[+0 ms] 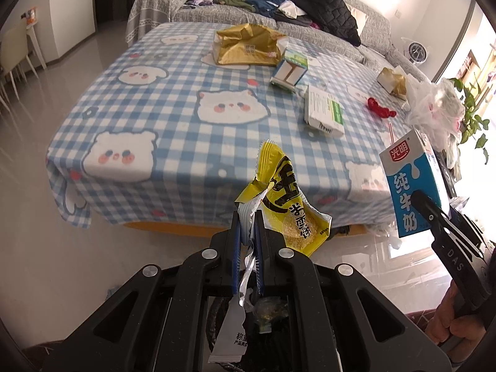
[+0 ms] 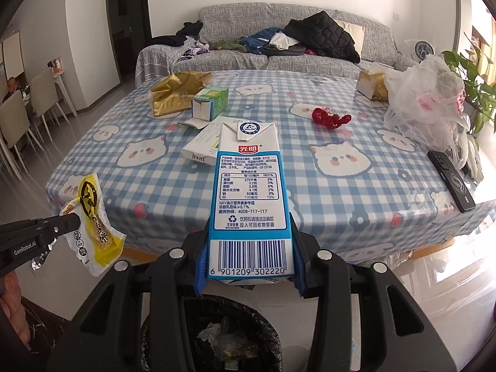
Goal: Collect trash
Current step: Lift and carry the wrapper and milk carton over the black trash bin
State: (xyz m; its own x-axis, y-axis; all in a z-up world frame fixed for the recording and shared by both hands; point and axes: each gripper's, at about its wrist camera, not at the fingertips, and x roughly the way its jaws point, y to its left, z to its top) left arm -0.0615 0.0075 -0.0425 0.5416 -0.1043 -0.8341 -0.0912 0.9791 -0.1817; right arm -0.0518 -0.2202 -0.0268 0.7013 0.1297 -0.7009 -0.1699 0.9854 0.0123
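My left gripper (image 1: 248, 220) is shut on a yellow snack wrapper (image 1: 286, 204) and holds it in front of the table edge; it also shows in the right wrist view (image 2: 93, 217). My right gripper (image 2: 249, 248) is shut on a blue and white milk carton (image 2: 249, 186), upright, above a black-lined trash bin (image 2: 210, 338). The carton also shows in the left wrist view (image 1: 409, 186). On the checked tablecloth (image 2: 310, 186) lie a gold bag (image 2: 173, 94), a small open box (image 2: 209, 102), a flat white box (image 2: 201, 145) and a red wrapper (image 2: 328, 117).
A clear plastic bag (image 2: 424, 99) and a black phone (image 2: 451, 179) sit at the table's right edge. A second gold packet (image 2: 372, 85) lies at the back right. A grey sofa (image 2: 279, 59) with clothes stands behind. Chairs (image 2: 18, 124) stand at the left.
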